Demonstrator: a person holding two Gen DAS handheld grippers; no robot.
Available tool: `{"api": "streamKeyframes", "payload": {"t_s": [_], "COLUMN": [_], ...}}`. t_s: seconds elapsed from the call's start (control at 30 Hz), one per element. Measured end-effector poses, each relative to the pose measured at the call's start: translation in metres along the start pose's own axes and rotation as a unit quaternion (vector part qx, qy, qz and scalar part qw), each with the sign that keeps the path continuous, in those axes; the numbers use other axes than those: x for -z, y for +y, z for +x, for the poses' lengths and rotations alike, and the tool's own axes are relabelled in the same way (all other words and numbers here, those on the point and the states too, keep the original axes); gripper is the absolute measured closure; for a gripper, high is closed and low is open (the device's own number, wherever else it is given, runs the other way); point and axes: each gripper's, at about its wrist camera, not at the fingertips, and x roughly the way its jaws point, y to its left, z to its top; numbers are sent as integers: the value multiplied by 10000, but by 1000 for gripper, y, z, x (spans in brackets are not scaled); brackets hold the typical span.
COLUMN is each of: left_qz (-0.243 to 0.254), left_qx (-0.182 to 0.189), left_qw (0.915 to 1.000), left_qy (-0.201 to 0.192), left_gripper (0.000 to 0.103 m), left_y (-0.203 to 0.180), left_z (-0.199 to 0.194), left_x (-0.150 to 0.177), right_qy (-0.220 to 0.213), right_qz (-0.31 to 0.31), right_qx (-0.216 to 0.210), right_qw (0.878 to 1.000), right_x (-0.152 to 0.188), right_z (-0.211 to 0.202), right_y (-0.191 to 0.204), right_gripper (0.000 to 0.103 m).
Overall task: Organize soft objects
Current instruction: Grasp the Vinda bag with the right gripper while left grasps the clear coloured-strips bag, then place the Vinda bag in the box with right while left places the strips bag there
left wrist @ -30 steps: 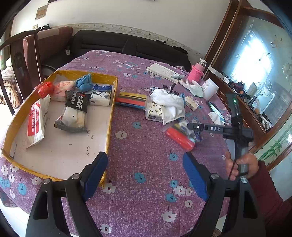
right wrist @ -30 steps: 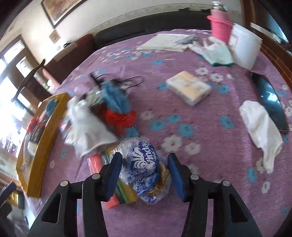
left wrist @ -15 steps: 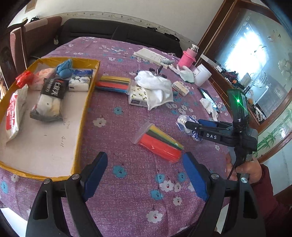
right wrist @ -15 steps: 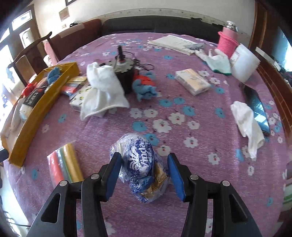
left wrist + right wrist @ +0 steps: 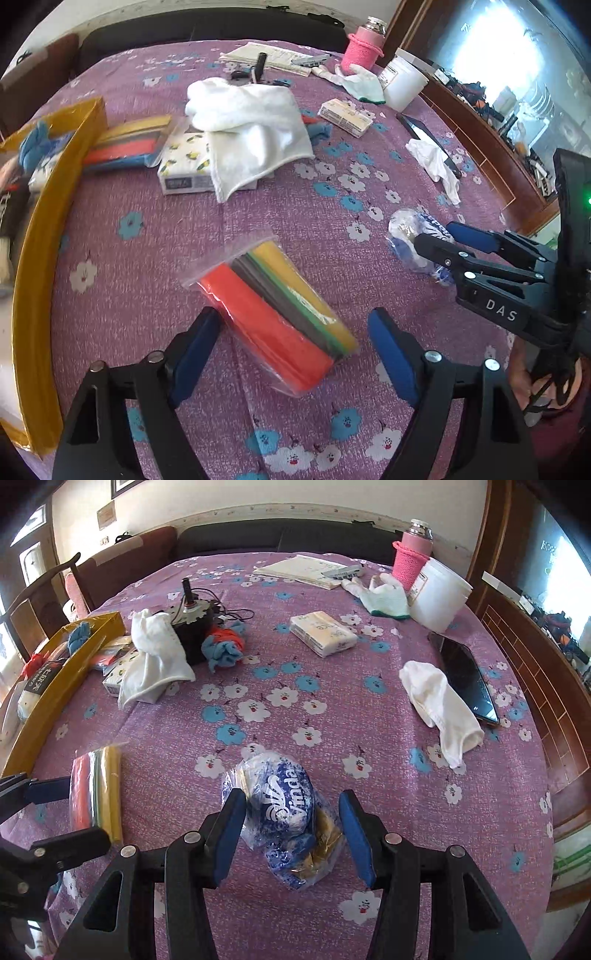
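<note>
My left gripper [image 5: 291, 350] is open, its fingers on either side of a clear bag of red, grey and yellow cloths [image 5: 273, 317] lying on the purple tablecloth; the bag also shows in the right wrist view [image 5: 98, 790]. My right gripper [image 5: 291, 830] is open around a blue and white Vinda tissue bag [image 5: 284, 808] that rests on the cloth, also seen in the left wrist view [image 5: 410, 236]. A yellow-walled tray [image 5: 40, 236] with several soft packs stands at the left.
A white towel [image 5: 247, 125] lies over a tissue box [image 5: 184, 166]. A white sock [image 5: 439, 701], a phone [image 5: 465, 675], a tissue pack [image 5: 321, 631], gloves [image 5: 384, 594], a white tub [image 5: 439, 594], a pink bottle [image 5: 410, 554] and a black motor [image 5: 192, 627] lie further out.
My left gripper has swung right from the tray and come down over the bag of coloured cloths. My right gripper has drawn back with the Vinda bag between its fingers.
</note>
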Motion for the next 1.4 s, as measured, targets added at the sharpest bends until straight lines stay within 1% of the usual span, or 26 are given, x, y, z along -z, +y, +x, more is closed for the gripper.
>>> {"api": "streamKeyframes", "payload": {"t_s": [0.03, 0.07, 0.17, 0.23, 0.3, 0.37, 0.4, 0.53, 0.57, 0.6, 0.63, 0.67, 0.7, 0.77, 0.83, 0.87, 0.97, 1.1, 1.2, 1.3, 1.4], "left_qz": [129, 223, 249, 180, 192, 212, 272, 588, 617, 646, 655, 520, 391, 266, 109, 30, -237, -720, -1233, -1674, -2004], "left_qx": [53, 110, 62, 59, -50, -46, -73, -395, -436, -495, -455, -256, -118, -41, 104, 146, 105, -342, -687, -842, -885], "left_qw": [9999, 9997, 9997, 9998, 9998, 9998, 9996, 9973, 9968, 9962, 9963, 9978, 9986, 9984, 9975, 9966, 9933, 9873, 9803, 9743, 9697], "left_qy": [15, 25, 0, -7, -24, -16, -32, -215, -263, -320, -332, -321, -336, -491, -695, -810, -1122, -1377, -1385, -1250, -1084], "left_gripper": [54, 57, 57, 54, 36, 30, 25, 24, 32, 54, 57, 60, 61, 62, 62, 62, 61, 61, 61, 61, 61], "left_y": [-4, -6, -4, -1, -2, -7, -11, -25, -26, -25, -22, -16, -11, -3, 6, 13, 42, 102, 151, 197, 230], "left_z": [0, 0, -3, -3, -1, 3, 6, 13, 12, 10, 7, 3, -2, -18, -41, -55, -92, -132, -146, -147, -138], "left_x": [0, 1, 4, 2, 1, 0, 0, 3, 4, 6, 7, 7, 8, 11, 16, 18, 24, 30, 34, 37, 36], "right_qy": [9, 19, 19, -29, -37, -19, -24, -7, -5, -7, -21, -28, -10, -32, -76, -107, -272, -535, -651, -681, -685], "right_qz": [40, 74, 148, 126, 87, 51, 33, -14, -13, -4, 3, -8, -30, -62, -46, -52, -205, -427, -543, -703, -897], "right_qx": [-7, -34, -243, -315, -331, -315, -304, -224, -213, -200, -182, -164, -157, -153, -242, -259, -260, -470, -694, -1010, -1239], "right_qw": [10000, 10000, 9996, 9994, 9994, 9995, 9995, 9997, 9998, 9998, 9998, 9999, 9999, 9999, 9997, 9996, 9991, 9966, 9940, 9901, 9859], "right_x": [2, 3, 7, 8, 8, 7, 7, 7, 7, 8, 8, 9, 9, 10, 9, 8, 2, -9, -20, -32, -42], "right_z": [-1, -2, -4, -5, -4, -1, 0, 3, 4, 4, 5, 5, 6, 4, -2, -6, -21, -41, -51, -57, -62], "right_y": [-4, -8, -17, -18, -15, -12, -10, -5, -4, -4, -3, -2, -1, 1, 3, 5, 18, 44, 67, 98, 132], "right_gripper": [46, 46, 39, 36, 35, 34, 34, 33, 33, 33, 33, 33, 36, 45, 48, 50, 50, 50, 50, 50, 50]}}
